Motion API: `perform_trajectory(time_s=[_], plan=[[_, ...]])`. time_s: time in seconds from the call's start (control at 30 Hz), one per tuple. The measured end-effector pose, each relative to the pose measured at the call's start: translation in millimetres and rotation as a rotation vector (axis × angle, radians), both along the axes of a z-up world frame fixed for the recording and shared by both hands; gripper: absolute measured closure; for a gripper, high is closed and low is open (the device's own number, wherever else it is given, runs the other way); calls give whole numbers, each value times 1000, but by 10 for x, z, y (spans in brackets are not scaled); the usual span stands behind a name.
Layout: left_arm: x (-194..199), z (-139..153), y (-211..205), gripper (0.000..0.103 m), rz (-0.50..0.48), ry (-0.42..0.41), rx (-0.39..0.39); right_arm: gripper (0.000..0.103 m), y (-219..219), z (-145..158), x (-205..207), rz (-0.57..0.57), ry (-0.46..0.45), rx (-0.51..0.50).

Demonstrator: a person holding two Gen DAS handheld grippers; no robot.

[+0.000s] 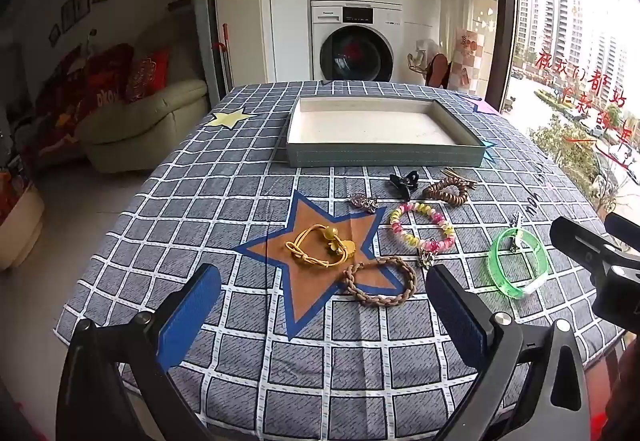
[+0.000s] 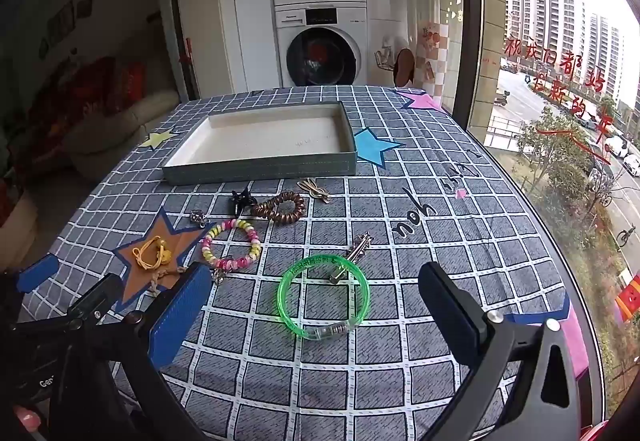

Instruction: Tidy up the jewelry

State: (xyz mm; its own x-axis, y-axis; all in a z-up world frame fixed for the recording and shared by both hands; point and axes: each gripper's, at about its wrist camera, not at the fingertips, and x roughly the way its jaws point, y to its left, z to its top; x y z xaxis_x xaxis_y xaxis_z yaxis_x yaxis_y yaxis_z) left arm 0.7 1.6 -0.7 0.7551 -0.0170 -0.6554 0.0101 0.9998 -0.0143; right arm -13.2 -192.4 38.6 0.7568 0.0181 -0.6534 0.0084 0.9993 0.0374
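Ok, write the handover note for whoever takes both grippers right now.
Left gripper: open, holding nothing, above the braided brown band.
Right gripper: open, holding nothing, lined up with the green bangle.
Tray: at the far side of the table, nothing in it.
On the cloth in front of the tray: yellow cord tie, pastel spiral bracelet, brown spiral tie, black claw clip, a silver clip lying across the bangle's far rim, and other small clips.
Done: nothing moved yet.
Left: every piece into the tray.
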Motion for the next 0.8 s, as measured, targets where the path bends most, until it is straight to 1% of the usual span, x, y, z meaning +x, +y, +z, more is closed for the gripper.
perform_trajectory(time_s=[0.17, 0.2, 0.27, 0.43, 0.8], plan=[[51, -33, 65, 0, -7, 22, -4, 0, 7, -12, -21, -4, -6, 3], [-9, -12, 16, 0, 4, 1, 25, 0, 6, -14, -26, -6, -6, 4], [-14, -12, 9, 0, 4, -1, 31, 0, 22, 2, -39, -4, -2, 4], [-39, 8, -2, 0, 7, -6, 39, 0, 31, -21, -42, -2, -5, -10], [-71, 9, -38, 0, 13, -4, 44, 0, 81, 46, -103, 2, -6, -9]])
